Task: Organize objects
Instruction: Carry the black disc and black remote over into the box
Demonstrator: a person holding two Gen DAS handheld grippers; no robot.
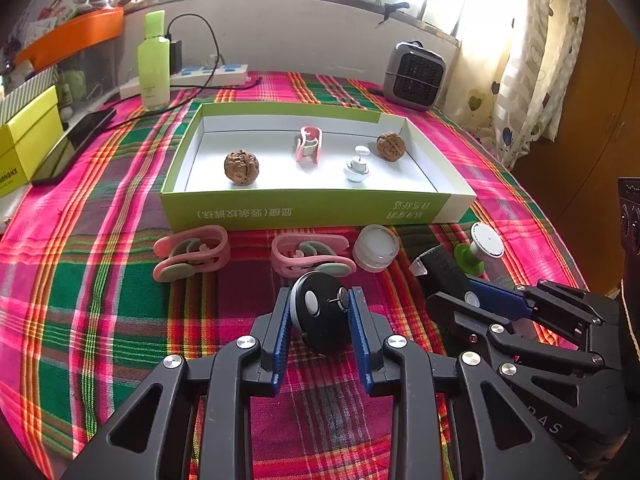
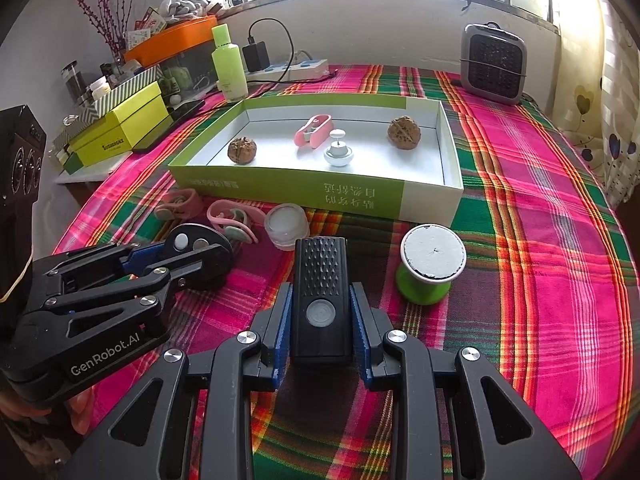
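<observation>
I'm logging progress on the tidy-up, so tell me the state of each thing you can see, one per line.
Left gripper: shut on round black gadget.
Right gripper: shut on black flashlight.
Box: open, no lid.
Two walnuts: inside box.
Pink clip: inside box.
White knob: inside box, upright.
Two pink clips: on cloth, outside box.
Small jar: outside box.
Green spool: outside box, tilted.

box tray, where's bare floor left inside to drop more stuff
Inside the box: bare at the front right corner, below the right walnut, and along the left back wall behind the left walnut. Crowded mid-floor around the pink clip and white knob.
</observation>
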